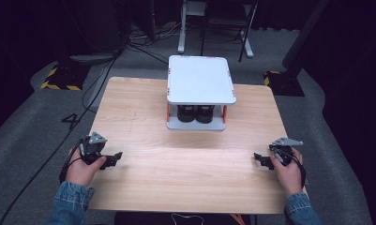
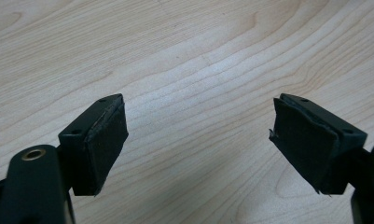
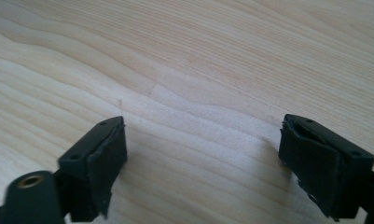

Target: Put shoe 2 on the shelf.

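Observation:
A white two-tier shelf (image 1: 201, 79) with orange posts stands at the far middle of the wooden table (image 1: 185, 154). A pair of black shoes (image 1: 196, 113) sits on its lower tier. My left gripper (image 1: 114, 158) rests near the table's left edge, held by a hand in a denim sleeve. My right gripper (image 1: 261, 159) rests near the right edge. In the left gripper view the left gripper (image 2: 198, 135) stands open over bare wood, pads (image 2: 105, 144) far apart. In the right gripper view the right gripper (image 3: 203, 154) is open too, nothing between its pads (image 3: 310, 168).
Beyond the table lie grey floor, black cables (image 1: 82, 103), a stand base with yellow-black tape (image 1: 59, 79) at the left, another (image 1: 279, 82) at the right, and chair legs (image 1: 223, 42) behind the shelf. Bare wood stretches between the two grippers.

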`<state>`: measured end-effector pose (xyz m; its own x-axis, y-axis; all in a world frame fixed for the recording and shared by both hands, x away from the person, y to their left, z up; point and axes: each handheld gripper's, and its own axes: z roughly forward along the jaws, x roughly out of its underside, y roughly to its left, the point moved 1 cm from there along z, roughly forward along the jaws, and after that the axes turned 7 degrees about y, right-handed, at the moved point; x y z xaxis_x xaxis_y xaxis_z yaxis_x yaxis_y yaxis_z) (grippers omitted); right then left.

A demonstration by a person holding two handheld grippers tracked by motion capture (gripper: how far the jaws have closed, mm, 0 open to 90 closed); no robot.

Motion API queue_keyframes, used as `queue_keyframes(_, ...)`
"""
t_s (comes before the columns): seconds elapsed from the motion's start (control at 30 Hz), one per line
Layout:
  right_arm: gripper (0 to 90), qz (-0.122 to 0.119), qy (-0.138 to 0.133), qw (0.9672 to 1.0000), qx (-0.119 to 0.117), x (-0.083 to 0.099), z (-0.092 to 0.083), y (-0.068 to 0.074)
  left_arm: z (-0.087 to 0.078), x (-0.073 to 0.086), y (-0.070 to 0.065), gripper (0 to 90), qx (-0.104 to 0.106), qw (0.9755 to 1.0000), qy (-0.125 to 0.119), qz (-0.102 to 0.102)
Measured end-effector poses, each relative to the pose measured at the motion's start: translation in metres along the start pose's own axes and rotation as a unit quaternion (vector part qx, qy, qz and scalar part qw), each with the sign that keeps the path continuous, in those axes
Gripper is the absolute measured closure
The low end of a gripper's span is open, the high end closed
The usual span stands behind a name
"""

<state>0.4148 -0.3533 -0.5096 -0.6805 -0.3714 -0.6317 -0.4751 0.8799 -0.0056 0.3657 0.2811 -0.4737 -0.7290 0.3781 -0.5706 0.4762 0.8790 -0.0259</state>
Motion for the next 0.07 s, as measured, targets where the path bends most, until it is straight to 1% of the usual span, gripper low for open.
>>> queue_keyframes(0.03, 11.0, 0.005, -0.002, 1.0, 0.003, -0.0006, 0.0015, 0.0001, -0.0009, 0.0005, 0.0002, 18.4, 0.001, 1.0, -0.003, -0.001)
queue_keyframes(0.07, 6.1, 0.009, -0.004, 0.9999, 0.009, -0.0017, 0.0043, 0.0001, -0.0018, 0.0016, 0.0002, 18.5, 0.002, 0.9999, -0.008, -0.008)
